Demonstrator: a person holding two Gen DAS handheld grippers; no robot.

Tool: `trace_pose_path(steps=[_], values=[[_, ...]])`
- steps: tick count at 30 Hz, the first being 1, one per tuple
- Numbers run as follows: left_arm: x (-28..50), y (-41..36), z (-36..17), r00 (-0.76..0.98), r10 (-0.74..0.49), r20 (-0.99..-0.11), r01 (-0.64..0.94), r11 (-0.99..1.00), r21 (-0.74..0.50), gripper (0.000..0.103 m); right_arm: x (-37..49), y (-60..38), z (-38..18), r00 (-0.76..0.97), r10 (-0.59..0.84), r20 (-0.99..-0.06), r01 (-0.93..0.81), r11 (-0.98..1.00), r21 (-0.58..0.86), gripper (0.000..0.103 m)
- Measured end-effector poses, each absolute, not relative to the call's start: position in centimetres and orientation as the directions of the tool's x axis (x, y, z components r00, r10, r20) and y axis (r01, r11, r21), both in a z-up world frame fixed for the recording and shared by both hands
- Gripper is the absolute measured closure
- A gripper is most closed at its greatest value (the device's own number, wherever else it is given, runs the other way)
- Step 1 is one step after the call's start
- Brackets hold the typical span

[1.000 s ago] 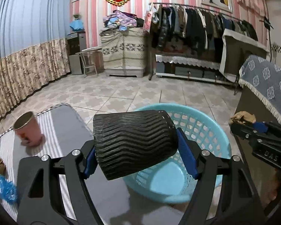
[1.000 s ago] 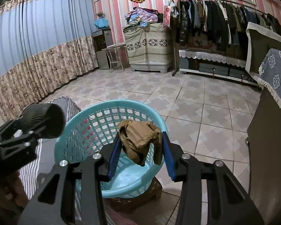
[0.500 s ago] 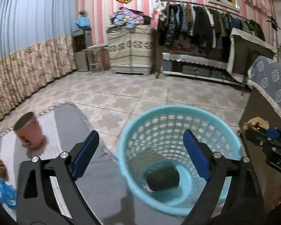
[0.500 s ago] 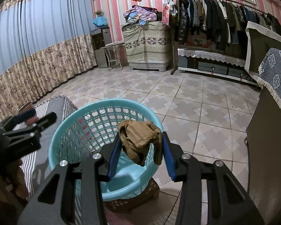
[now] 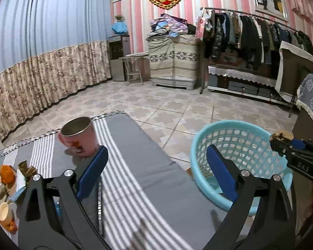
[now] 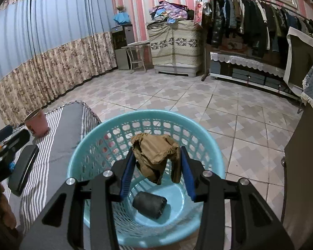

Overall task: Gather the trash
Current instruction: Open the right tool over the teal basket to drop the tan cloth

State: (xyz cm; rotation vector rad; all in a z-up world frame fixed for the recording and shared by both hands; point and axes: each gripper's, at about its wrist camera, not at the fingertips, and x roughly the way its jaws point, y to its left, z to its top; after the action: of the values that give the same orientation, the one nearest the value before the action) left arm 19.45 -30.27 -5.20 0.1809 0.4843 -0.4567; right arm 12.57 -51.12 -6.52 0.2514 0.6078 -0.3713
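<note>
My right gripper (image 6: 156, 166) is shut on a crumpled brown paper (image 6: 154, 156) and holds it over the blue basket (image 6: 89, 148). A black ribbed cup (image 6: 150, 205) lies on the basket's floor. My left gripper (image 5: 156, 166) is open and empty above the grey striped mat (image 5: 135, 145), left of the basket (image 5: 200, 139). The right gripper (image 5: 292, 152) with the brown paper (image 5: 280, 135) shows at the right edge of the left wrist view. A pink cup (image 5: 78, 136) stands on the mat ahead of the left gripper. Mixed scraps (image 5: 6, 177) lie at the mat's left edge.
A dark flat object (image 6: 24, 166) lies on the mat near the left gripper (image 6: 4, 143). The pink cup (image 6: 36, 123) stands at the mat's far end. A dark cabinet with a blue cloth (image 6: 302, 145) stands right of the basket. Tiled floor (image 6: 198, 95) lies beyond.
My left gripper opened and dropped the black ribbed cup into the basket, then swung left over the mat. My right gripper moved further over the basket, holding the brown paper.
</note>
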Motion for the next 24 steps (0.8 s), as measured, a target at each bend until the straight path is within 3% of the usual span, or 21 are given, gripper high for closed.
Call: trace_pose_path(steps=[2,3,4,24], values=[[19.7,-29.5,-5.2,0.795,-0.364,-0.486,0.448,0.892,0.065,0.009,13.1,-50.9,-6.5,0.762,-0.25,-0.598,0.398,0.908,0.128,0.049],[19.8,-29.2,-5.1,0.797,-0.359,-0.485,0.442,0.895,0.064,0.009,13.3,-50.7,-6.4,0.766,-0.251,-0.591,0.394,0.91,0.124,0.033],[19.9,-28.9,-5.1,0.799,-0.354,-0.485,0.435,0.898,0.062,0.009,13.3,-50.6,-6.3,0.767,-0.265,-0.584,0.401,0.909,0.114,0.024],[15.9,-19.4,-3.2,0.865,-0.244,-0.439,0.298,0.953,0.057,0.006,9.1,-43.6,-2.4,0.851,-0.222,-0.476,0.314,0.942,0.122,0.007]])
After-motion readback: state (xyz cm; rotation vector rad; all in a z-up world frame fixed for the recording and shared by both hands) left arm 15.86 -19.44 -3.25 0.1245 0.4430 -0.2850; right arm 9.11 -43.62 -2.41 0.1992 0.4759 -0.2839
